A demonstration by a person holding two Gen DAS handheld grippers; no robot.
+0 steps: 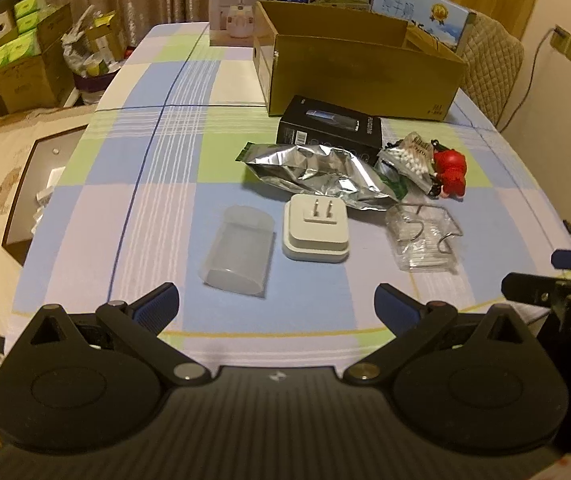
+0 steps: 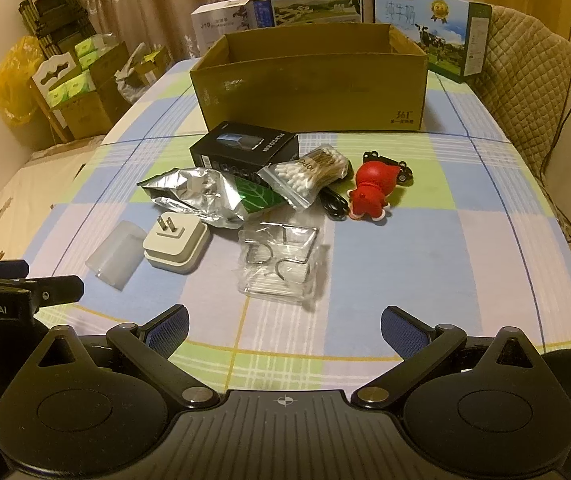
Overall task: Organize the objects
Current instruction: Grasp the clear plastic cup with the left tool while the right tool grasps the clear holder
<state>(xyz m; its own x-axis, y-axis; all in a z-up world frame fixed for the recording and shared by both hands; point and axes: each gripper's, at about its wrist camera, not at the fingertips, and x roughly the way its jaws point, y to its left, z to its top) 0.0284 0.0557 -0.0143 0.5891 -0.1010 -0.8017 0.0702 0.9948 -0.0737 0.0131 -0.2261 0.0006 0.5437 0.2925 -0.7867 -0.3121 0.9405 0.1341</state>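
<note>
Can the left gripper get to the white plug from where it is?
Probably yes. The left gripper is open and empty, and the white plug lies just ahead on the tablecloth with nothing between them.

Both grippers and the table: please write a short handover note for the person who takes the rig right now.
Left gripper: open, holds nothing, above the near table edge.
Right gripper: open, holds nothing, also at the near edge.
Cardboard box: open at the far side; the inside that shows holds nothing.
In front of it on the tablecloth: black box, foil bag, cotton swab bag, black cable, red toy, white plug adapter, frosted cap, clear pack with metal hooks.
Done: nothing packed yet.
Left: probably to put every item in the cardboard box.
</note>
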